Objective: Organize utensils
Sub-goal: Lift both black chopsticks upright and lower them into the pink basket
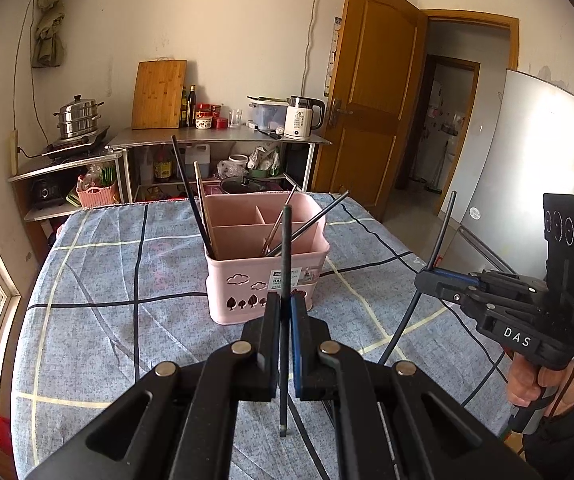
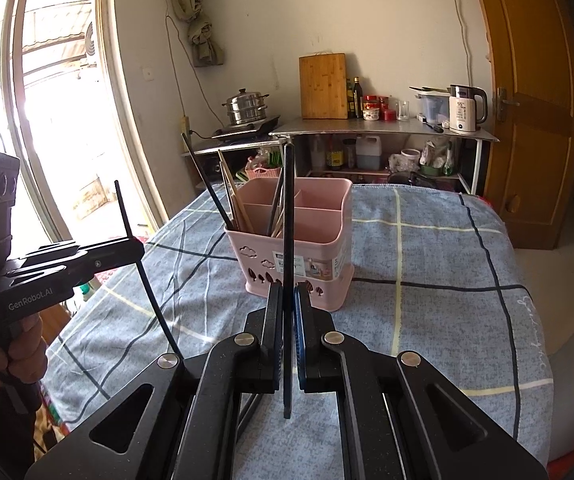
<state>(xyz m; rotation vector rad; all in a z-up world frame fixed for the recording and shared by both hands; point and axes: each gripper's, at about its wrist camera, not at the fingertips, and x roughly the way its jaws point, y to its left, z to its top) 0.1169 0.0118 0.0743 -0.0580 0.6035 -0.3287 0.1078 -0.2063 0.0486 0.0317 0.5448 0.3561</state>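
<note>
I hold one black chopstick [image 1: 285, 264] upright in my clamped left gripper [image 1: 286, 308] and another [image 2: 288, 208] in my right gripper [image 2: 287, 300], tips clear to drop into the pink caddy [image 1: 265, 264] mid-table.

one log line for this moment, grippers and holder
left gripper: shut on black chopstick | right gripper: shut on second black chopstick | pink holder: on table, partly filled
</note>
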